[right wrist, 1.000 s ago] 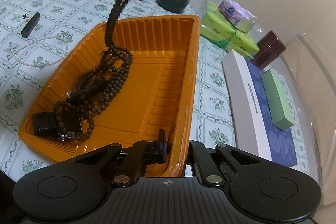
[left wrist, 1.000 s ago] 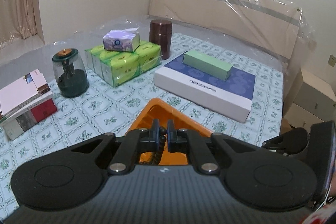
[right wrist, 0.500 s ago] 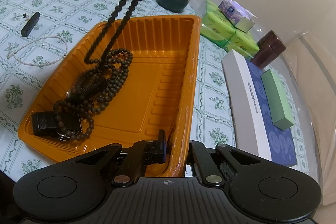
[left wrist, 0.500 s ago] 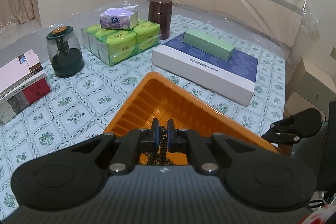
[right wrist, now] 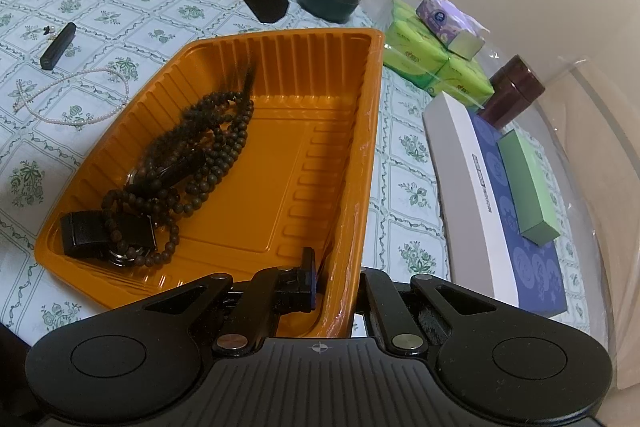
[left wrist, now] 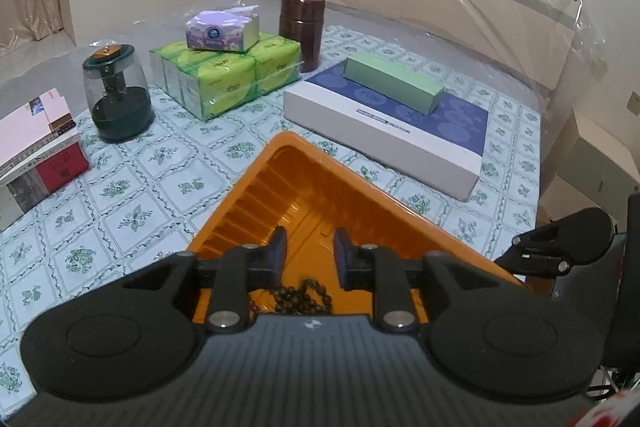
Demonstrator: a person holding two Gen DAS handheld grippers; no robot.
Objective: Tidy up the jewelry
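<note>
A pearl necklace [right wrist: 72, 99] and a black bar [right wrist: 58, 45] lay on the cloth, left of the orange tray [right wrist: 360, 131]. The dark beads [right wrist: 188, 163] rested in the tray (top strand blurred). The left gripper [left wrist: 310, 255], just opened, held nothing. The right gripper [right wrist: 336, 287] pinched the tray's wall.

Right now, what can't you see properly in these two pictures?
- Dark bead necklace: left wrist view, mostly hidden behind the left gripper.
- Its top end: right wrist view, blurred.
- Orange tray near corner: hidden by the right gripper.
- Tiny item by the black stick: too small.
</note>
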